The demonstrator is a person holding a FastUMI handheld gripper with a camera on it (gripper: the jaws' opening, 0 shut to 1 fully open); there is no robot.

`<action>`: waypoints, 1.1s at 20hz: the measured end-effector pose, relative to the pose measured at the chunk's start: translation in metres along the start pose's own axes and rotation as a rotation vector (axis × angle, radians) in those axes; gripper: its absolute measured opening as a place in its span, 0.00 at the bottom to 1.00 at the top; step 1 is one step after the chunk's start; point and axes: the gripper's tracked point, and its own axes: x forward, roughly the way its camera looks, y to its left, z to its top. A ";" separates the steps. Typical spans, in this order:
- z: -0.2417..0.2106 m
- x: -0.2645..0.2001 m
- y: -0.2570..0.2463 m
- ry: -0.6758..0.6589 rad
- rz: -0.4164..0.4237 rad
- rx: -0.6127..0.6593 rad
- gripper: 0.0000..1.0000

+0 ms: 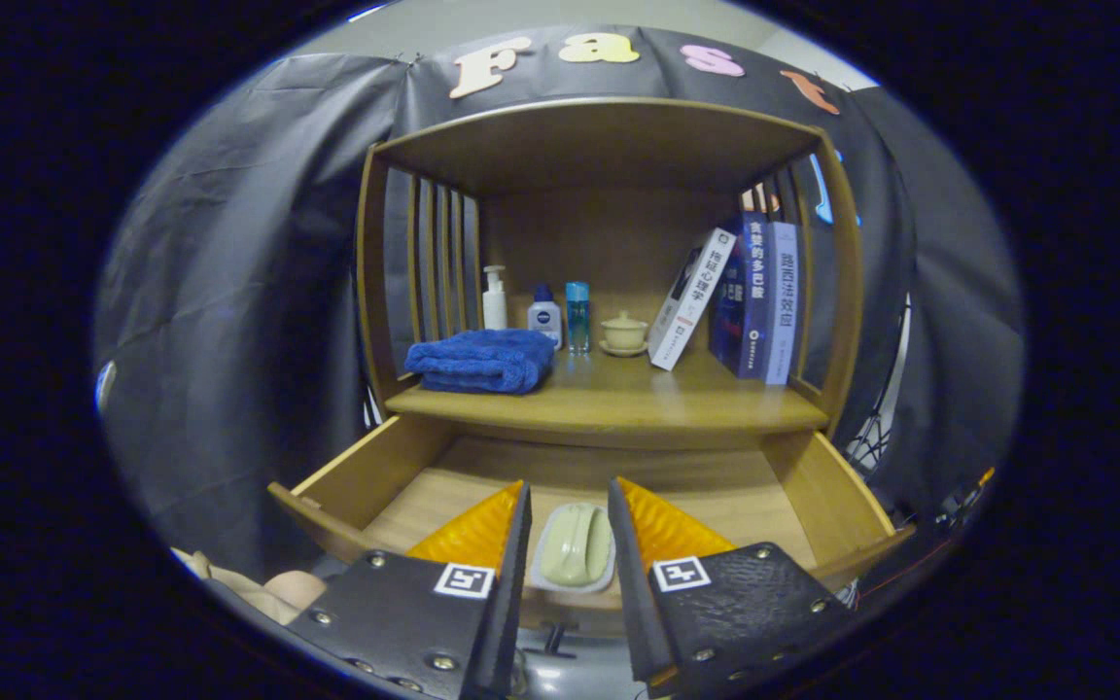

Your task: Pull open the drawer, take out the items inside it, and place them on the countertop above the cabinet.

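Jaws apart around pale-green soap bar (575, 544).

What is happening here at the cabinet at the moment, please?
A person is working a handheld pair of tongs at a wooden cabinet. The wooden drawer is already pulled open. The tongs are open, and a pale green soap bar on a white dish lies in the drawer between the fingers, not yet gripped. On the countertop above sits a folded blue towel.
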 end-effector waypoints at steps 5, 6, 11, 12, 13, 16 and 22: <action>-0.027 0.053 -0.003 0.192 0.005 -0.004 0.46; -0.035 0.060 -0.004 0.224 0.003 -0.003 0.45; -0.071 0.086 -0.008 0.381 -0.011 -0.033 0.46; -0.079 0.090 -0.009 0.407 -0.016 -0.046 0.46; -0.087 0.092 -0.009 0.439 -0.019 -0.058 0.46; -0.108 0.098 -0.014 0.513 -0.028 -0.081 0.46; -0.106 0.097 -0.014 0.489 -0.025 -0.008 0.15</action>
